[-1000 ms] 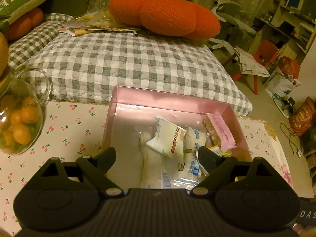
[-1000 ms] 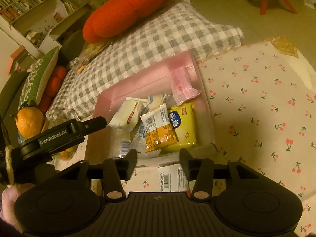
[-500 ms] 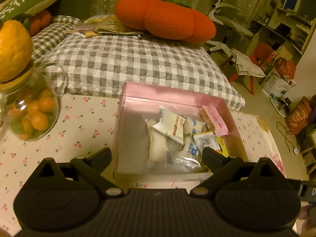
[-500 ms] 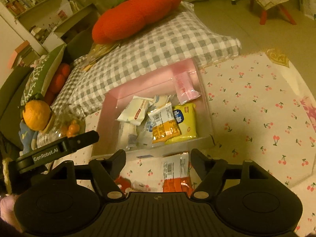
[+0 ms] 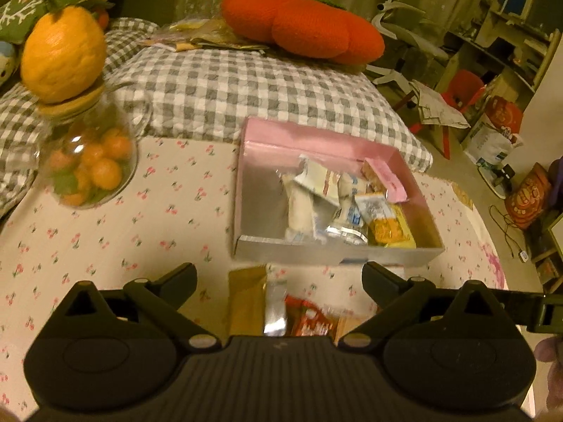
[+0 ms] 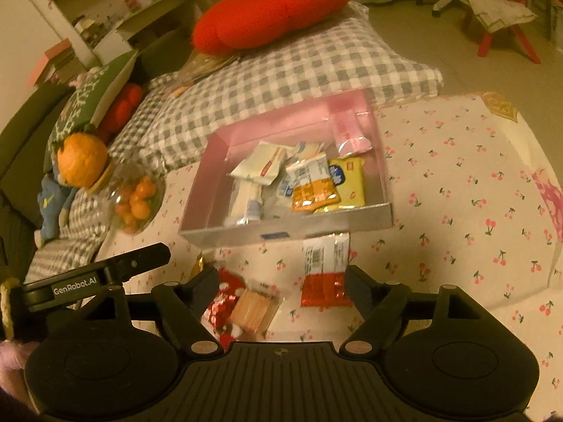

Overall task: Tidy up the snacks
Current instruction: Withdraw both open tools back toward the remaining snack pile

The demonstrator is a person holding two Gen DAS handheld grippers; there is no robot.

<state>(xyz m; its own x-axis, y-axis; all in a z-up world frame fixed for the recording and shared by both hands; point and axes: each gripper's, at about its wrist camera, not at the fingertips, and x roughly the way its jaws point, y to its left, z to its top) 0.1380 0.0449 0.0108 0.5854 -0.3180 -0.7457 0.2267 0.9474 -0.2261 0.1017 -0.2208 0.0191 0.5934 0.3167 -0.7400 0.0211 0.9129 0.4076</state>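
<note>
A pink box [image 5: 327, 254] on the cherry-print tablecloth [image 5: 105, 232] holds several snack packets, among them a yellow one [image 6: 349, 183], an orange one [image 6: 313, 195] and a white one [image 6: 260, 166]. My left gripper [image 5: 278, 274] hangs open, back from the box's near wall. Below it lie a gold packet [image 5: 246, 302] and a red packet [image 5: 309, 320]. My right gripper [image 6: 281, 275] is opening its jaws with nothing pressed between them. On the cloth under it lie a red-and-white packet [image 6: 325, 267], a wafer packet [image 6: 254, 309] and a red packet [image 6: 227, 297].
A glass jar of small oranges [image 5: 88, 172] stands at the left with a large orange [image 5: 63, 52] on its lid. Behind the table lie a grey checked cushion [image 5: 246, 84] and an orange pumpkin pillow [image 5: 302, 24]. The table edge curves away at the right.
Both grippers have drawn back from the box towards me, so the loose packets in front of it now show. The right jaws have spread much wider, the left a little.
</note>
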